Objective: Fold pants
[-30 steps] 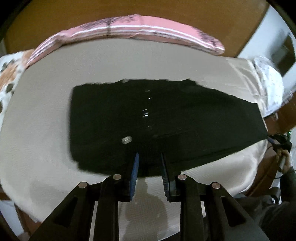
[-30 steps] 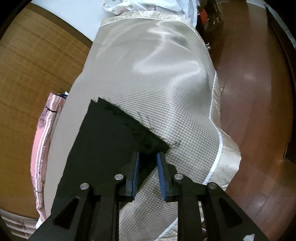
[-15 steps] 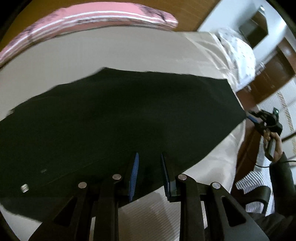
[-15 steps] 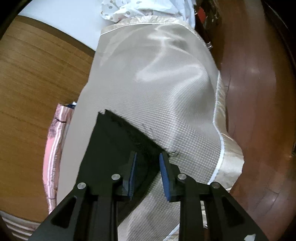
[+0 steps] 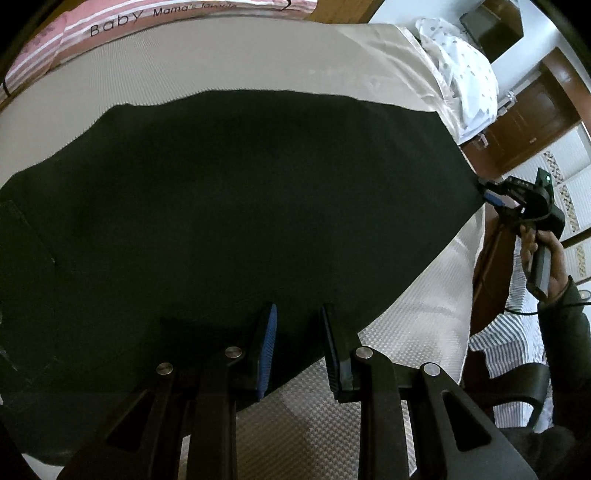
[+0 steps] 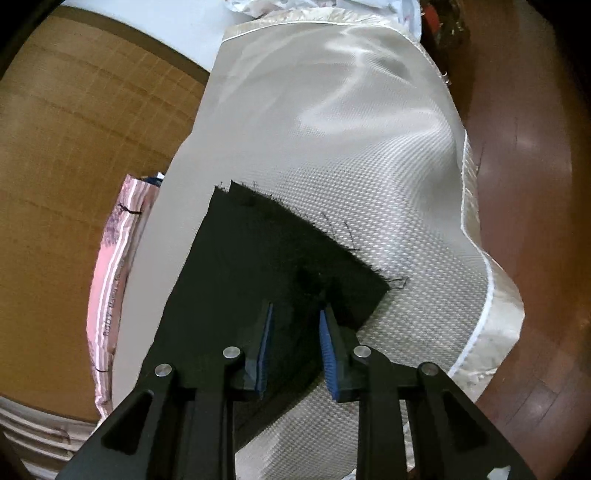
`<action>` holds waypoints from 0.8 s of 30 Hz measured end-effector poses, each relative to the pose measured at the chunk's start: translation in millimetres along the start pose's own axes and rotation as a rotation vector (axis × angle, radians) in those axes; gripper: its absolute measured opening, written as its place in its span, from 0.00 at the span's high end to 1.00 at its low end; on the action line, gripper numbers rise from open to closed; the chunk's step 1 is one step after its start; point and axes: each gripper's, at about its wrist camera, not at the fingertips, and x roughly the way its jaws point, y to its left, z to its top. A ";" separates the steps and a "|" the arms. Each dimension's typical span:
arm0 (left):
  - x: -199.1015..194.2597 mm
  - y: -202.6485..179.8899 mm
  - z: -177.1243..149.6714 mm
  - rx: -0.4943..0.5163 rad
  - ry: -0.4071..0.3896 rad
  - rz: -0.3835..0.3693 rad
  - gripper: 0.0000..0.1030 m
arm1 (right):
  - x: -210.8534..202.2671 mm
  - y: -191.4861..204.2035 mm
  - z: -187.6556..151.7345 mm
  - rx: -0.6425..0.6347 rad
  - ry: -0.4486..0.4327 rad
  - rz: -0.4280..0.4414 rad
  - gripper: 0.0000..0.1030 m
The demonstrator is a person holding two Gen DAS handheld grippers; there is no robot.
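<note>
Black pants [image 5: 236,206] lie spread across a beige bed cover [image 5: 221,62]. My left gripper [image 5: 297,325] has its jaws apart over the near edge of the pants, with cloth between the blue pads [image 5: 267,343]. The right gripper shows in the left wrist view [image 5: 491,194] at the far right corner of the pants. In the right wrist view my right gripper [image 6: 295,325] has its jaws apart around the frayed hem end of the pants [image 6: 295,251].
A pink striped pillow [image 5: 110,26] lies along the far edge of the bed against a wooden headboard [image 6: 74,129]. A white dotted pillow [image 5: 465,77] lies at the far right. Dark wooden floor [image 6: 524,184] runs beside the bed. A black chair [image 5: 517,384] stands near the person.
The left gripper has moved right along the pants' near edge and closer to the cloth. The right gripper has slid further onto the hem and its jaws have widened a little.
</note>
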 end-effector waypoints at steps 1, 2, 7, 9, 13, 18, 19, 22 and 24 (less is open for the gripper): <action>0.7 -0.9 -0.7 0.001 -0.002 0.004 0.75 | 1.8 0.0 0.4 -0.004 -0.010 -0.005 0.81; 0.3 -0.7 -0.9 0.000 -0.004 0.003 0.75 | 2.9 0.2 0.6 -0.006 -0.014 -0.002 0.81; 1.5 0.0 0.9 -0.007 -0.007 -0.005 0.75 | -5.7 5.9 0.2 -0.032 -0.054 0.001 0.96; 2.3 -0.4 0.8 -0.005 -0.006 -0.005 0.75 | -18.0 11.5 0.8 -0.043 -0.089 0.009 0.96; 1.5 -1.0 -0.7 0.005 0.001 -0.008 0.75 | -40.5 30.8 -1.5 -0.115 -0.153 -0.017 0.97; 0.7 -4.9 -4.4 0.035 0.014 -0.030 0.75 | -54.6 33.3 -7.6 -0.160 -0.199 -0.102 0.98; 1.7 -6.7 -5.3 0.051 0.017 -0.025 0.75 | -50.2 29.2 -8.9 -0.169 -0.190 -0.128 0.98; 2.7 -11.6 -6.8 0.073 0.012 -0.007 0.75 | -33.3 13.3 -12.0 -0.153 -0.148 -0.182 0.98; 3.1 -9.5 -6.6 0.064 0.012 -0.012 0.75 | -24.9 4.0 -14.2 -0.128 -0.132 -0.190 0.98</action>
